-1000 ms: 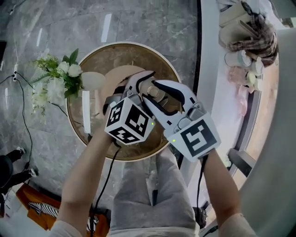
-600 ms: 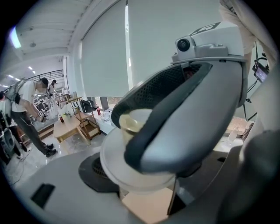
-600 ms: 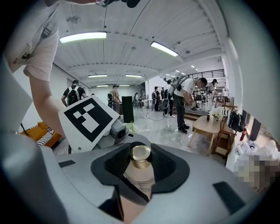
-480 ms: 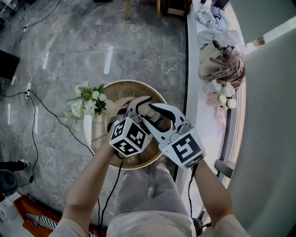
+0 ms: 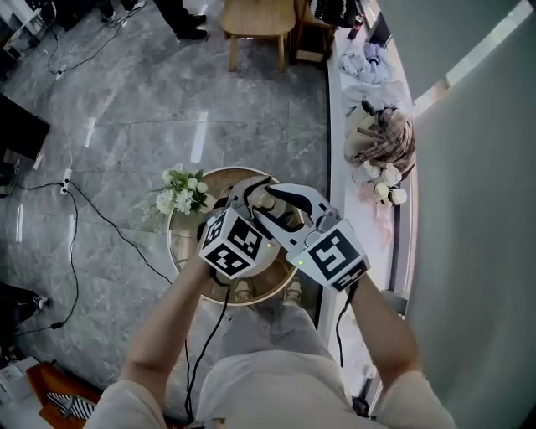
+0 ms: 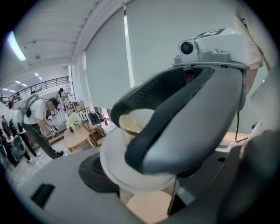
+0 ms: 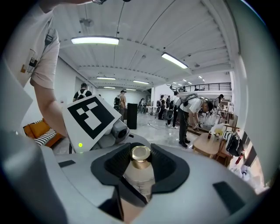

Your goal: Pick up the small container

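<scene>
The small container (image 7: 140, 173), a cream bottle with a gold cap, sits upright between the black pads of my right gripper (image 7: 141, 164), which is shut on it. In the head view the container (image 5: 266, 201) is held high over the round table (image 5: 177, 243), with my right gripper (image 5: 280, 199) coming in from the right. My left gripper (image 5: 244, 194) faces it from the left. In the left gripper view the container's round white base (image 6: 131, 166) fills the wide gap between the jaws, with a right gripper finger (image 6: 183, 118) lying across it. My left gripper (image 6: 175, 183) is open.
A bunch of white flowers (image 5: 180, 197) stands at the table's left edge. A wooden chair (image 5: 255, 17) is far ahead. A white ledge with soft toys (image 5: 381, 142) runs along the right. Cables (image 5: 92, 218) trail over the grey floor. People stand in the hall (image 7: 190, 113).
The view has pulled far back from the table, which now looks much smaller below. Both grippers keep the same pose around the container, now high above the tabletop.
</scene>
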The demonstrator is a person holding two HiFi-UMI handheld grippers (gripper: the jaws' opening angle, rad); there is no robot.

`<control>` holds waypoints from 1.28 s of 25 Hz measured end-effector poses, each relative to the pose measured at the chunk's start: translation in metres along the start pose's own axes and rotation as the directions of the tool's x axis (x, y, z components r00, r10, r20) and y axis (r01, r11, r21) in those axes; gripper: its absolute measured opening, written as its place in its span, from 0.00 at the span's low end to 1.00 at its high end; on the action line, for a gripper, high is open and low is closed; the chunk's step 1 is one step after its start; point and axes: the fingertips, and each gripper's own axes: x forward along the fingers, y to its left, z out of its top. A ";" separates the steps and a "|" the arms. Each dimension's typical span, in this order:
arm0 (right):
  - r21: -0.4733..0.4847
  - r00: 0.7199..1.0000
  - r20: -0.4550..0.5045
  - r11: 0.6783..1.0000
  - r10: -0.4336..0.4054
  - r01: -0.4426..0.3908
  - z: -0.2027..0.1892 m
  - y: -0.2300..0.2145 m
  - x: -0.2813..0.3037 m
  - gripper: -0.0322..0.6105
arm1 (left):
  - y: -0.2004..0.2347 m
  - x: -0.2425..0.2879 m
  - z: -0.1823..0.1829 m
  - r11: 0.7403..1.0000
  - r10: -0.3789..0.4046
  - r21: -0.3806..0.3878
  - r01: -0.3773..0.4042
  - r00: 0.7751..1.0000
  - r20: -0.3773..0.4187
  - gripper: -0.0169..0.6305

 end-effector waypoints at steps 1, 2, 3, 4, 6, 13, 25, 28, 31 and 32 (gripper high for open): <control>-0.005 1.000 0.004 1.000 0.003 -0.003 0.010 0.003 -0.005 0.27 | -0.001 -0.008 0.007 1.000 0.006 0.000 -0.006 1.000 -0.002 0.56; -0.008 1.000 0.007 1.000 0.004 -0.004 0.019 0.007 -0.010 0.27 | -0.002 -0.016 0.014 1.000 0.011 0.000 -0.011 1.000 -0.006 0.56; -0.012 1.000 0.013 1.000 0.001 -0.001 0.029 0.010 -0.015 0.27 | -0.004 -0.024 0.021 1.000 0.015 0.003 -0.015 1.000 -0.007 0.56; -0.021 1.000 0.020 1.000 -0.003 0.003 0.039 0.014 -0.020 0.27 | -0.005 -0.033 0.029 1.000 0.016 0.007 -0.016 1.000 -0.004 0.56; -0.046 0.999 0.036 0.999 -0.010 0.012 0.061 0.023 -0.031 0.27 | -0.009 -0.052 0.046 1.000 0.017 0.014 -0.018 1.000 0.010 0.56; -0.098 0.997 0.075 0.995 -0.027 0.034 0.129 0.047 -0.069 0.27 | -0.019 -0.110 0.102 0.996 0.058 0.065 -0.060 0.998 0.032 0.56; -0.211 0.989 0.145 0.977 0.014 0.017 0.197 0.097 -0.120 0.27 | -0.054 -0.180 0.155 0.990 0.089 0.103 -0.096 0.994 0.068 0.56; -0.210 0.989 0.149 0.978 0.021 0.011 0.199 0.105 -0.122 0.27 | -0.058 -0.187 0.154 0.988 0.102 0.108 -0.108 0.993 0.066 0.56; -0.201 0.989 0.145 0.980 0.033 -0.003 0.193 0.108 -0.126 0.27 | -0.064 -0.185 0.151 0.989 0.104 0.103 -0.110 0.993 0.057 0.56; -0.197 0.989 0.143 0.980 0.037 -0.008 0.191 0.109 -0.127 0.27 | -0.067 -0.184 0.150 0.989 0.102 0.099 -0.107 0.993 0.054 0.56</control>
